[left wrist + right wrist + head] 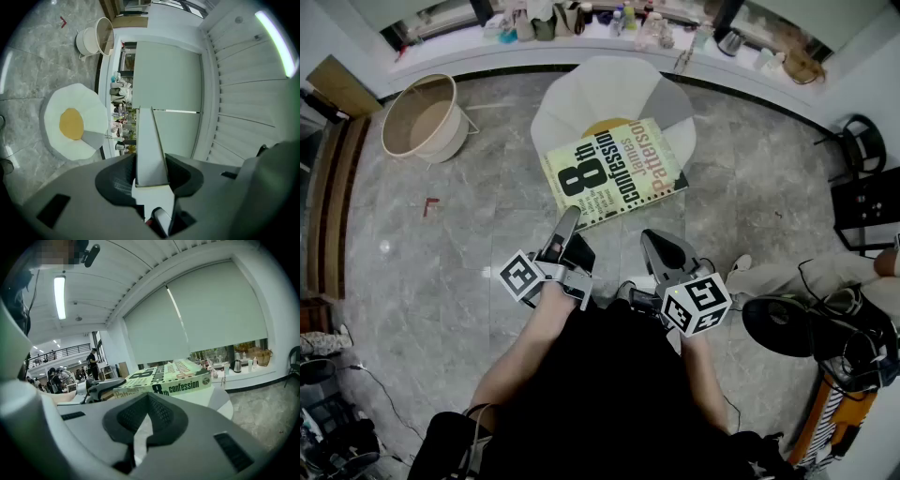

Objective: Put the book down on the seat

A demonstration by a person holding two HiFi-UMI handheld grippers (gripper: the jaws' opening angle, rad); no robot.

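The book [614,169], a pale green paperback with "8th confession" on its cover, hangs flat over the round white seat [581,94] with a yellow centre. My left gripper [565,225] is shut on the book's near left edge. In the left gripper view the book [151,140] runs edge-on between the jaws, and the seat [70,140] lies to the left. My right gripper [656,242] sits just below the book's near right edge, shut and holding nothing. The right gripper view shows the book [173,378] ahead, over the seat [215,397].
A beige tub [422,117] stands on the marble floor at the left. A ledge [581,42] crowded with bottles and jars curves behind the seat. A black stool [862,141] is at the right, and cables and gear [825,328] lie at the lower right.
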